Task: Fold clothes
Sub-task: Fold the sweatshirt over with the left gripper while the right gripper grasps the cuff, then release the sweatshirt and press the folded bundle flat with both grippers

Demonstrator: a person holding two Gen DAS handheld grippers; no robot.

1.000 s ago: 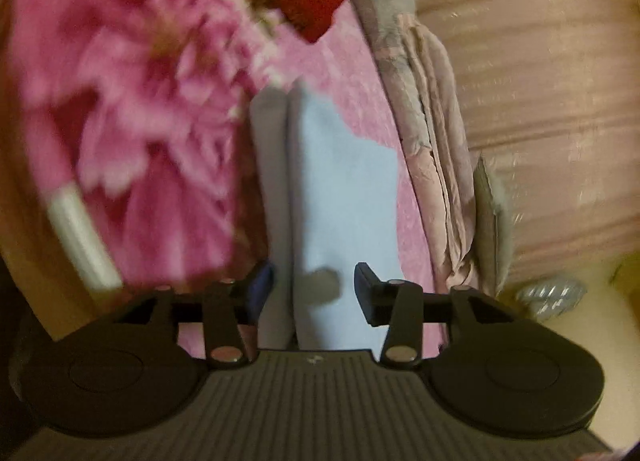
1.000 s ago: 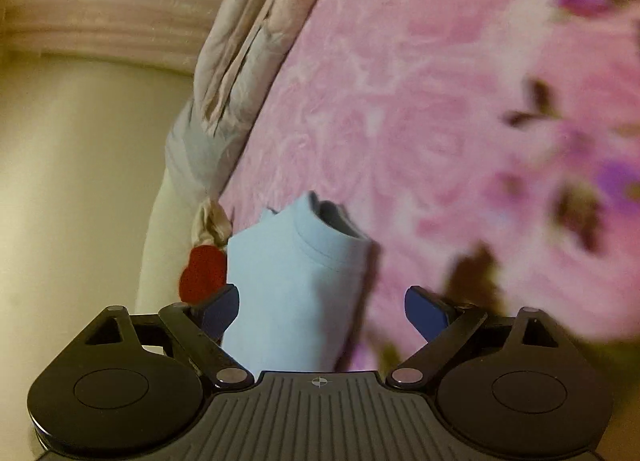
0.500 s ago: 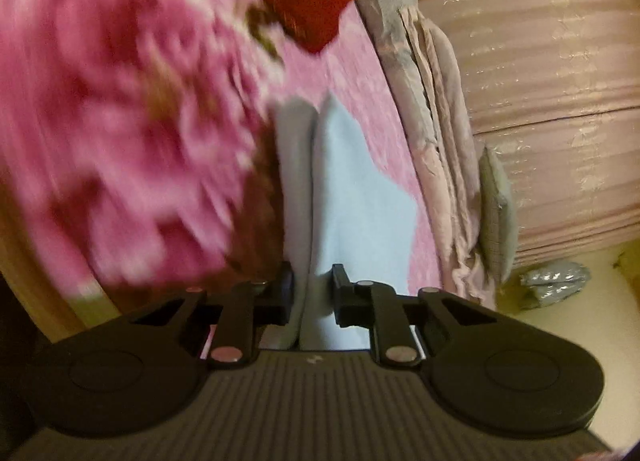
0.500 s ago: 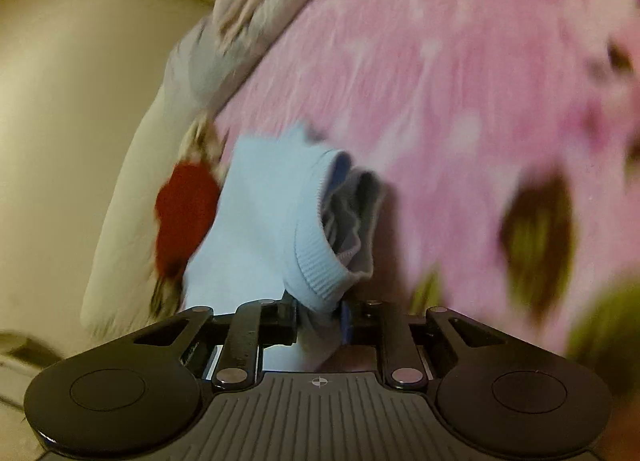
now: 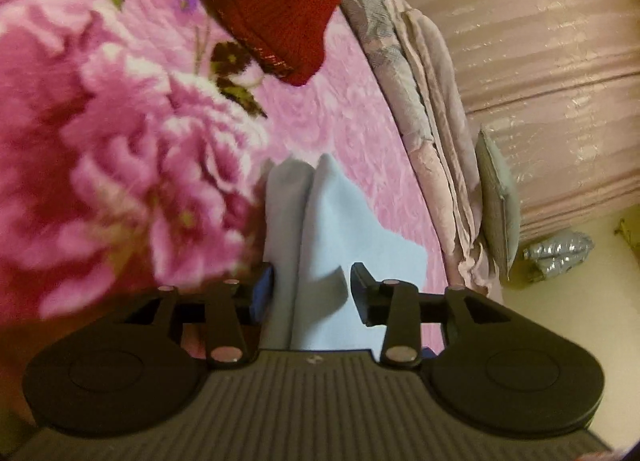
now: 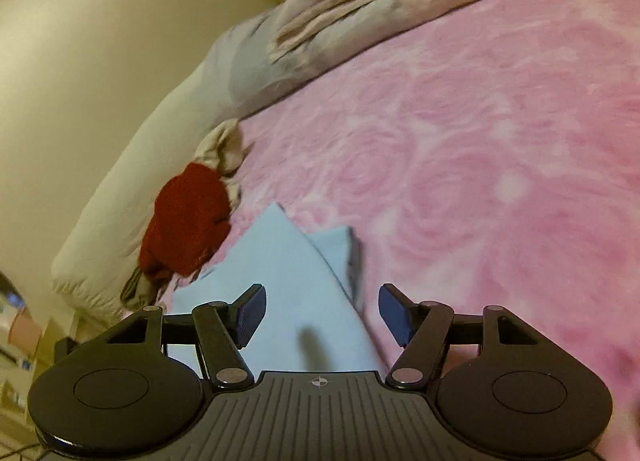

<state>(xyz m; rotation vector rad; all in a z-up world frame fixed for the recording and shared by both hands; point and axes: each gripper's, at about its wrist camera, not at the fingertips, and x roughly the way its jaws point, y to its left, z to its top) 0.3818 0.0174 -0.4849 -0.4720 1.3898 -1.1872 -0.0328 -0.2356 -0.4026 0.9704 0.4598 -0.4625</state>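
We see a light blue garment [image 5: 320, 245] lying folded on the pink floral blanket [image 5: 132, 165] that covers the bed, its long fold ridge running away from the left gripper [image 5: 312, 293]. That gripper's jaws have just been opening and now stand apart, one on each side of the blue cloth; the cloth lies between them, but the pads do not press on it, so nothing is held. In the right wrist view the same light blue garment [image 6: 288, 293] shows a pointed corner toward the far side, with a second folded layer beside it on the right. The right gripper [image 6: 322, 313] has also just been opening; its jaws stand wide, the fabric lying under and between them without either pad pinching it. A red knitted item [image 6: 186, 221] rests just beyond the blue garment near the blanket's edge, touching or nearly touching it; we cannot tell which. Along the far edge of the bed lies a bunched pale pink and grey quilt [image 6: 360, 9]. In the left view a striped pink curtain or cover [image 5: 540, 61] fills the right side.
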